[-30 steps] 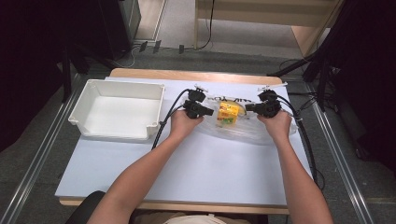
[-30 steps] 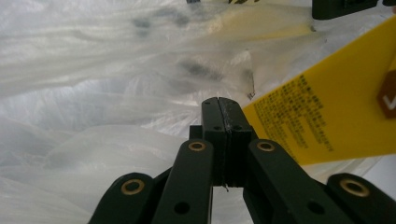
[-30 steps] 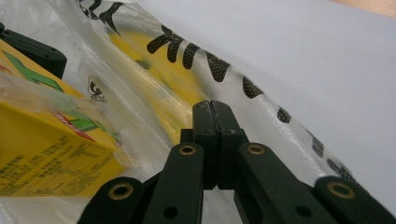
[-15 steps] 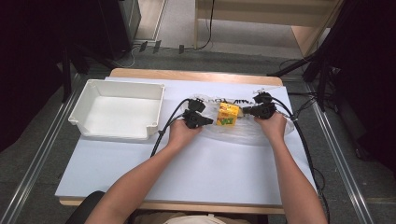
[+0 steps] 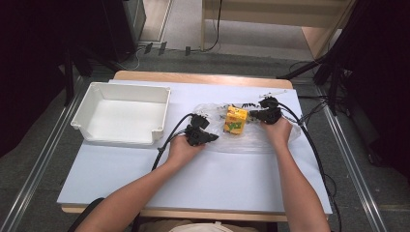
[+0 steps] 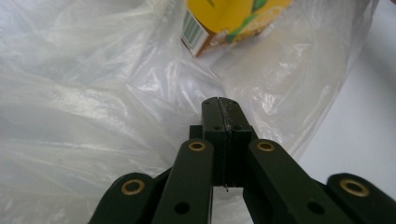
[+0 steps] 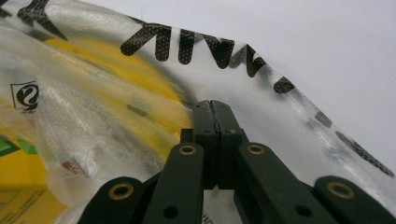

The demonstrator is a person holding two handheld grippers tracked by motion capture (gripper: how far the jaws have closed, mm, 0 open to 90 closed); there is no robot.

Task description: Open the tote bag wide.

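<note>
Jaws of both grippers are pressed together with no gap: your left gripper [image 6: 219, 105] is clamped on the near-left edge of the clear plastic bag [image 5: 251, 140], and your right gripper [image 7: 210, 108] is clamped on the bag's printed edge at the far right, as each gripper view shows along its own jaws. The bag lies flat on the white table cover [image 5: 203, 179], right of centre; a yellow carton [image 5: 235, 119] stands between the two grippers, apparently inside the film, which the high view does not settle. The white tray [image 5: 123, 113] sits well apart to the left, with nothing in it. Judged from this arrangement, you appear to be spreading or lifting the bag by its two edges. Risks: thin film may slip from flat jaws under uneven pull; a sharp tug could tear the edge; raising one side faster than the other would likely topple the carton or tip it out.
</note>
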